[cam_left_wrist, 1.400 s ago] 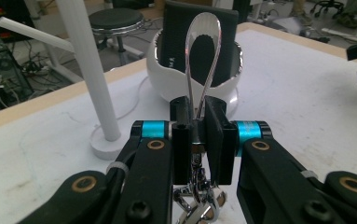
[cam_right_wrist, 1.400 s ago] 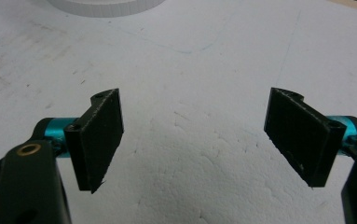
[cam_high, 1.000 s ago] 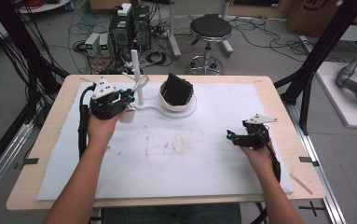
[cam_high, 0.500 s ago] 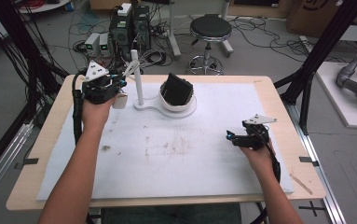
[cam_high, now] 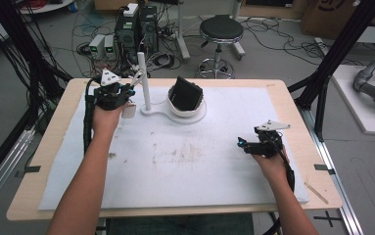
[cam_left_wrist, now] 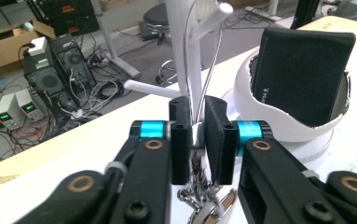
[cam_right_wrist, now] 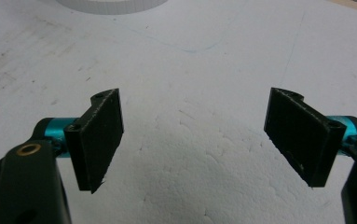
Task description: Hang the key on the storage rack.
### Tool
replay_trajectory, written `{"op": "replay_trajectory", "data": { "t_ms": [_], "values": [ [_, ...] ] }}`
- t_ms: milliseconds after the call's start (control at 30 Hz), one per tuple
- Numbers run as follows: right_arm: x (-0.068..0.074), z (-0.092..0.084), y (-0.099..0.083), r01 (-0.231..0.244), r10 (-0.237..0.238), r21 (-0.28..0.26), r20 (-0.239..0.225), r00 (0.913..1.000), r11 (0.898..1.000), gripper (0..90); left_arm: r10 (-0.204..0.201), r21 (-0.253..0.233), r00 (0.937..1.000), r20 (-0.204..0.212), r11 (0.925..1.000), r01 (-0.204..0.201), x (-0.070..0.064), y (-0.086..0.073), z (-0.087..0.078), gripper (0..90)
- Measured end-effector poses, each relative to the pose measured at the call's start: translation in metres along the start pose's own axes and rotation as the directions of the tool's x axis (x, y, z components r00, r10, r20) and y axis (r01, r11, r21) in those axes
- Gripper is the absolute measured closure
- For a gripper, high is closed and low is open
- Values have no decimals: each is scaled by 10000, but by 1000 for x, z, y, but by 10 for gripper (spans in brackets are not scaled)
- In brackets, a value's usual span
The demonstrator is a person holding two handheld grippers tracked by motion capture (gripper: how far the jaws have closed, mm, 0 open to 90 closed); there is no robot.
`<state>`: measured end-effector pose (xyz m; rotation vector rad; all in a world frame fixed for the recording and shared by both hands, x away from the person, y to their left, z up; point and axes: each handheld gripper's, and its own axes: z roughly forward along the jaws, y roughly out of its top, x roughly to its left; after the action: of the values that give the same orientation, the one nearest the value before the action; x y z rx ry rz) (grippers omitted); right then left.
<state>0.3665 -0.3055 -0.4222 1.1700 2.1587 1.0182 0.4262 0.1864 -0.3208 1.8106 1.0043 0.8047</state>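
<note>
A white stand (cam_high: 146, 83) rises at the back of the mat, and its round cup (cam_high: 195, 111) holds a black box-like object (cam_high: 186, 94). My left gripper (cam_high: 132, 88) is just left of the post, shut on a thin wire keychain loop (cam_left_wrist: 212, 70). The loop reaches up around a slanted peg (cam_left_wrist: 217, 13) on the post (cam_left_wrist: 181, 51). A small chain and ring (cam_left_wrist: 199, 191) hang below the jaws, and a pale tag (cam_high: 129, 110) dangles under the gripper. My right gripper (cam_high: 242, 143) rests low over the mat at the right, open and empty (cam_right_wrist: 195, 126).
A stained white mat (cam_high: 175, 156) covers most of the wooden table (cam_high: 48, 147). Black frame legs (cam_high: 322, 83) stand at the table's corners. A stool (cam_high: 219, 34) and computer boxes (cam_high: 136, 24) sit on the floor beyond the far edge.
My left gripper rose and swung toward the far left, then came back right to the post. The right gripper has stayed put and open.
</note>
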Motion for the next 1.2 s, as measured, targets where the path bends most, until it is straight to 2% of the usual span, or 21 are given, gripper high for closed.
{"op": "replay_trajectory", "data": {
  "t_ms": [33, 167, 300, 433, 533, 667, 800, 900, 1033, 1067, 1133, 1200],
  "values": [
    [0, 0, 0, 0, 0, 0, 0, 10000, 10000, 199, -83, -3, 9999, -86, 10000, 83, 0, 0, 0, 707],
    [0, 0, 0, 15, -15, -27, -33, 10000, 10000, 199, -374, 115, 9993, -35, 9992, 375, 0, 0, -2, 592],
    [1, -1, 0, 31, -31, -79, -44, 10000, 10000, 199, -514, -70, 9987, 53, 9987, 514, -1, -7, -7, 546],
    [0, -2, 0, 32, -33, -165, -22, 10000, 9999, 199, -699, 79, 9964, 474, 9975, 696, -3, -19, -10, 522],
    [0, -3, 1, 37, -37, -190, -4, 10000, 9998, 199, -846, 150, 9921, 922, 9964, 836, -6, -26, -13, 510],
    [0, -4, 1, -13, 12, -244, -41, 10000, 9997, 199, -964, 123, 9885, 1162, 9953, 956, -10, -33, -21, 436],
    [-1, -4, 1, -21, 20, -300, -26, 10000, 9995, 199, -917, 59, 9844, 1500, 9958, 919, -15, -38, -29, 405],
    [-1, -5, 1, -14, 13, -383, -46, 10000, 9993, 199, -806, -85, 9773, 1957, 9964, 839, -20, -40, -33, 372],
    [-1, -6, 1, -25, 22, -437, -63, 10000, 9990, 199, -479, -51, 9713, 2329, 9987, 505, -28, -47, -35, 337],
    [-1, -6, 1, -31, 26, -410, -121, 9999, 9992, 199, -515, -52, 9664, 2520, 9985, 545, -29, -50, -36, 328],
    [-1, -6, 1, 64, -70, -367, -159, 9998, 9993, 199, -726, 1, 9499, 3040, 9971, 762, -30, -56, -36, 300],
    [0, -7, 1, 158, -167, -389, -216, 9996, 9991, 199, -712, 5, 9418, 3285, 9972, 752, -32, -61, -37, 295]
  ]
}}
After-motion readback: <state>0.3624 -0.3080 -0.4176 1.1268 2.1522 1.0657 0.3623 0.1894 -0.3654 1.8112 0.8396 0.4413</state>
